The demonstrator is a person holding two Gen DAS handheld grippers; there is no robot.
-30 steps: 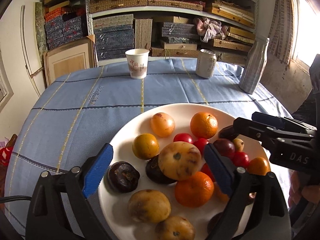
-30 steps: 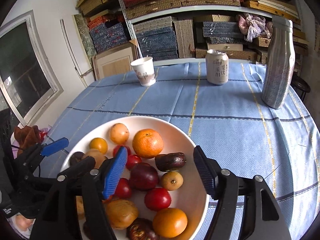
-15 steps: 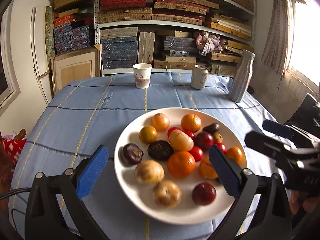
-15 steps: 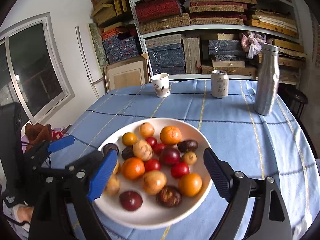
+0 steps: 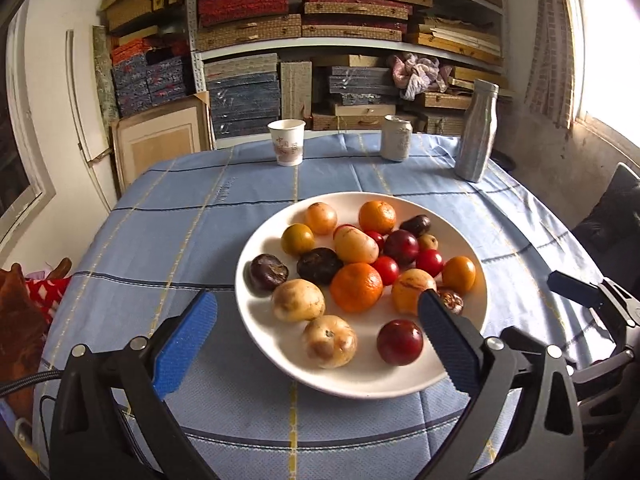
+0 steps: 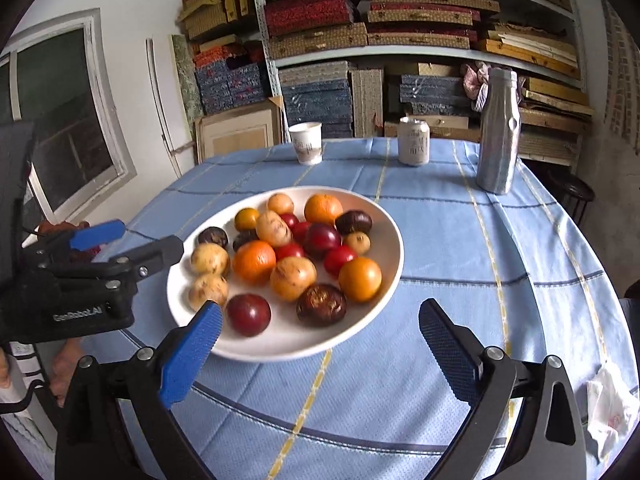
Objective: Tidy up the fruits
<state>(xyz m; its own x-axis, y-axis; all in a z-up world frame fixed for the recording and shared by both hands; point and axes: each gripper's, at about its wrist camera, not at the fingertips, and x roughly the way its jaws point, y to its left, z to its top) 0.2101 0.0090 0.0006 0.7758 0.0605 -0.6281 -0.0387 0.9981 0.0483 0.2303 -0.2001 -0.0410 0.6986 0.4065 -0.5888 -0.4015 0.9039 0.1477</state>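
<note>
A white plate (image 5: 272,344) (image 6: 380,312) on the blue tablecloth holds several fruits: oranges (image 5: 356,287) (image 6: 254,261), red plums (image 5: 400,342) (image 6: 249,314), dark purple fruits (image 5: 269,273) (image 6: 321,304), tan fruits (image 5: 298,300) (image 6: 293,278) and small red tomatoes (image 5: 429,262). My left gripper (image 5: 316,340) is open and empty, raised above the plate's near edge. My right gripper (image 6: 320,340) is open and empty, above the plate's near right edge. Each gripper shows in the other's view, the right (image 5: 588,300) and the left (image 6: 104,248).
At the table's far side stand a paper cup (image 5: 286,142) (image 6: 306,143), a drink can (image 5: 396,138) (image 6: 414,141) and a silver bottle (image 5: 478,130) (image 6: 498,132). Shelves of boxes (image 5: 340,40) stand behind. A crumpled white wrapper (image 6: 608,408) lies at the right edge.
Both grippers have pulled back and up from the plate, staying open and empty. The whole plate and more of the table now show. The fruits have not moved.
</note>
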